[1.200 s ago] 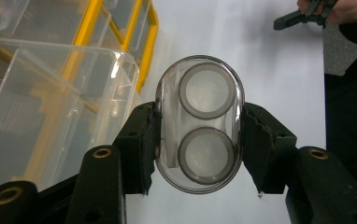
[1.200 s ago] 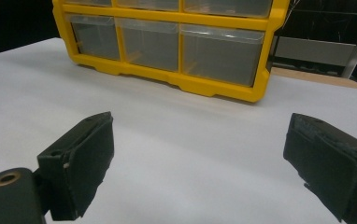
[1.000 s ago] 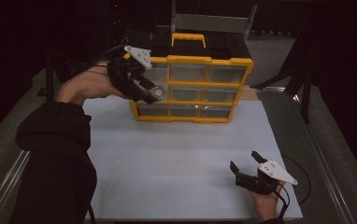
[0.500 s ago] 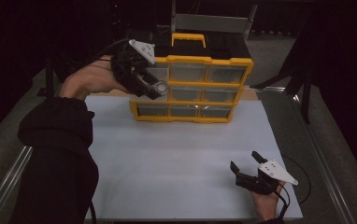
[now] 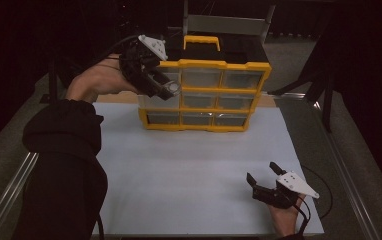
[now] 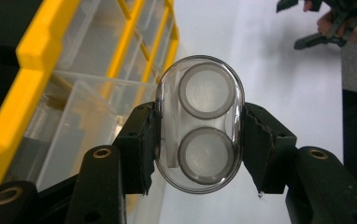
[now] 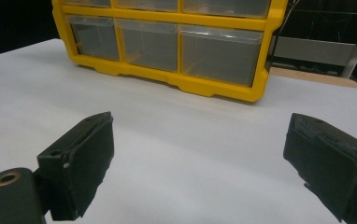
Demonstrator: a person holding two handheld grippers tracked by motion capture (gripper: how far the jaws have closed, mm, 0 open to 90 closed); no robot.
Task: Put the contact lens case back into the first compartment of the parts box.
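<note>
Already clamped in the left gripper (image 6: 199, 123): a clear oval case (image 6: 200, 122) with two round wells, pinched across its short width by both pads, long axis running up the middle of the left gripper view, straight along the jaws. Held high at the upper left of the high view, case (image 5: 171, 89) right against the top-left corner of the yellow organizer (image 5: 206, 64), beside its top row of clear drawers. Seen past the case at left in the left gripper view, an open-topped clear drawer (image 6: 81, 122), lying left of and beyond the case, so probably a short move leftward and forward to drop it in, with the long axis perhaps needing a turn to match the drawer's length; exact clearance hard to judge. Far off at the lower right of the high view, the right gripper (image 5: 263, 176), jaws wide apart and holding nothing, resting low over the white table (image 5: 189, 165), pointing toward the organizer's bottom row. Clearly the left hand nearer, and the only one placed to act.
</note>
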